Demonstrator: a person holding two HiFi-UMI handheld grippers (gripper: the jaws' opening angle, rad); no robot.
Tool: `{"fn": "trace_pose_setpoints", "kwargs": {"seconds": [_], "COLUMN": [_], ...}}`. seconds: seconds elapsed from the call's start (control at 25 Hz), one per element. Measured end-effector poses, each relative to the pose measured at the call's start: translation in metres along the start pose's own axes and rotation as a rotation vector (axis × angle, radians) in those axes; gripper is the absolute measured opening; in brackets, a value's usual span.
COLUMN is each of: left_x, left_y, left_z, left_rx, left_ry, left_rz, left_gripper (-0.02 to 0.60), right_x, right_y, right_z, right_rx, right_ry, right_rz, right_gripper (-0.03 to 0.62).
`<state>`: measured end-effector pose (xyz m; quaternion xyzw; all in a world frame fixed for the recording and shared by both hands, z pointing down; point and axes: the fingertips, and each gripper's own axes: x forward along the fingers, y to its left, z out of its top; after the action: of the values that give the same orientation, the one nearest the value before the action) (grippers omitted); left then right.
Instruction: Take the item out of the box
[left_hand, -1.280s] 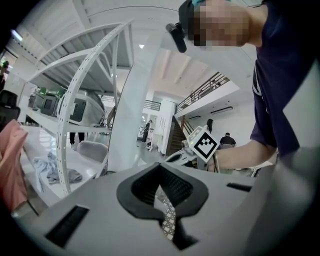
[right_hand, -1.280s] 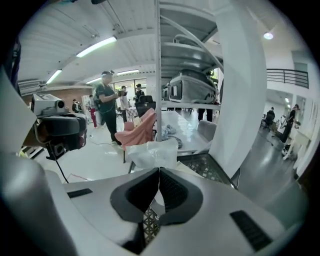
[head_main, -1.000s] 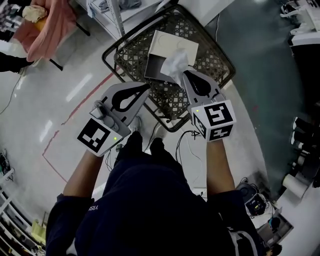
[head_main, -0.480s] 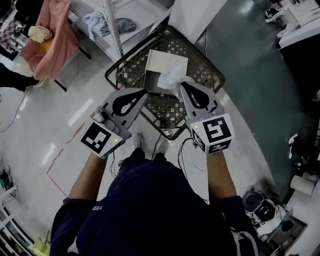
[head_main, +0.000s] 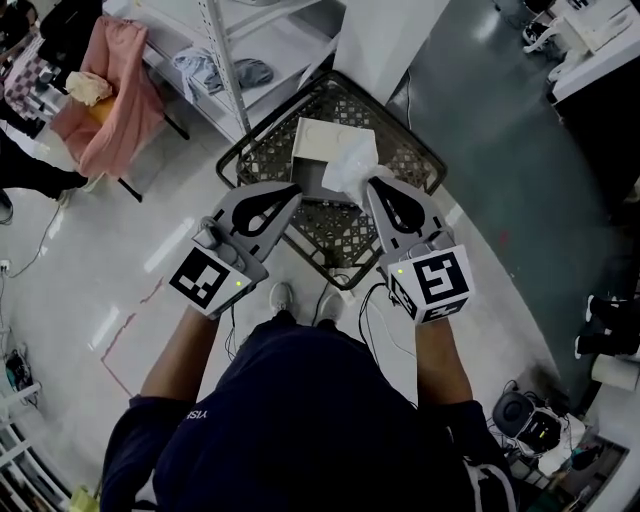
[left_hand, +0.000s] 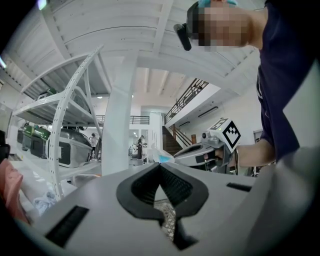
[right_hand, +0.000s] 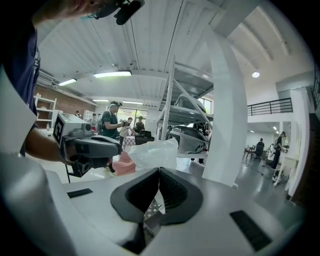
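Item (head_main: 350, 168): a crumpled translucent bag, shown at the near right edge of the box (head_main: 328, 140), pinched by the right gripper (head_main: 371, 184), whose jaws are pressed together on it. Since a second ago it has been drawn off the box's dark opening toward that edge, so removal is judged nearly complete. The left gripper (head_main: 294, 189) is held near the box's left, jaws closed on nothing. The box is carried by a wire basket (head_main: 405, 150).
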<state>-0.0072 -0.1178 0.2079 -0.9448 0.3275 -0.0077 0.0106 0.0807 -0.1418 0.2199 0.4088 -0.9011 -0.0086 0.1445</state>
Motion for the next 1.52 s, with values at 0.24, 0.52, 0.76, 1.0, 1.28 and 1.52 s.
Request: {"fn": "trace_pose_setpoints", "kwargs": {"seconds": [0.24, 0.52, 0.76, 1.0, 1.28, 1.52], "left_x": [0.005, 0.014, 0.023, 0.028, 0.033, 0.033], "left_y": [-0.01, -0.02, -0.021, -0.021, -0.024, -0.032], "left_z": [0.003, 0.006, 0.008, 0.012, 0.01, 0.011], "left_rx": [0.01, 0.015, 0.017, 0.02, 0.019, 0.023], "left_ry": [-0.003, 0.0, 0.001, -0.002, -0.001, 0.0], "left_rz": [-0.014, -0.022, -0.02, -0.013, -0.004, -0.007], "left_gripper": [0.006, 0.006, 0.006, 0.006, 0.006, 0.006], "right_x": [-0.012, -0.024, -0.024, -0.026, -0.028, -0.034], "right_y": [0.001, -0.004, -0.008, -0.012, -0.017, -0.016], "right_z": [0.008, 0.016, 0.017, 0.019, 0.017, 0.017], "right_rx": [0.015, 0.012, 0.022, 0.018, 0.013, 0.01], "right_ry": [-0.048, -0.081, -0.091, -0.094, -0.097, -0.093], "right_rz": [-0.014, -0.016, -0.005, 0.006, 0.017, 0.02], "right_gripper": [0.025, 0.025, 0.025, 0.025, 0.025, 0.025]}}
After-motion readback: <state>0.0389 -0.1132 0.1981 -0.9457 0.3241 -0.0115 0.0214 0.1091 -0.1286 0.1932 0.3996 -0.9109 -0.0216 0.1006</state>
